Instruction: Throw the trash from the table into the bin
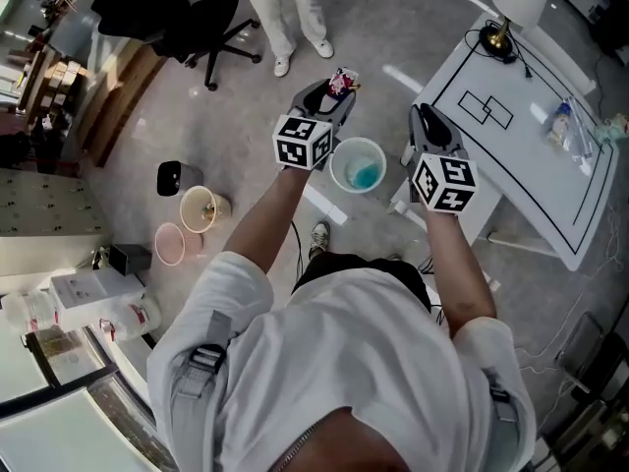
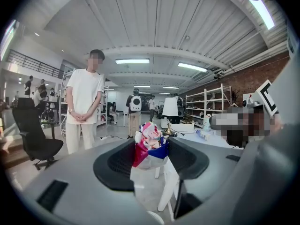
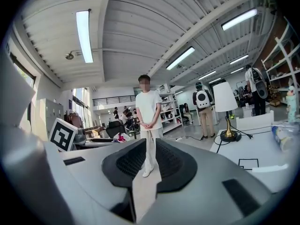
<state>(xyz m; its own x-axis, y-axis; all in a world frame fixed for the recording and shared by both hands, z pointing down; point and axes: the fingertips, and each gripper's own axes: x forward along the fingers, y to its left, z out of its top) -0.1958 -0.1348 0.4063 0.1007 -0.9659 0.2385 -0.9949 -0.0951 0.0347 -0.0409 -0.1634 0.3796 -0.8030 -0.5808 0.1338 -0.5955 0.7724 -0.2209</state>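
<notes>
My left gripper (image 1: 337, 94) is shut on a crumpled pink, red and blue wrapper (image 1: 343, 81), which sticks up from between its jaws. In the left gripper view the wrapper (image 2: 150, 145) fills the gap between the fingers of that gripper (image 2: 151, 156). A round white bin (image 1: 357, 164) with something blue at its bottom stands on the floor, just below and between the two grippers. My right gripper (image 1: 425, 118) hovers right of the bin near the white table (image 1: 511, 180). In the right gripper view this gripper (image 3: 151, 162) shows a narrow gap between its jaws with nothing in it.
The table carries a lamp (image 1: 517, 1) and a clear plastic item (image 1: 567, 126). A person (image 1: 290, 13) stands ahead, next to a black office chair (image 1: 192, 18). A beige cup (image 1: 201, 208), a pink lid (image 1: 170, 244) and a black object (image 1: 175, 177) lie on the floor at left.
</notes>
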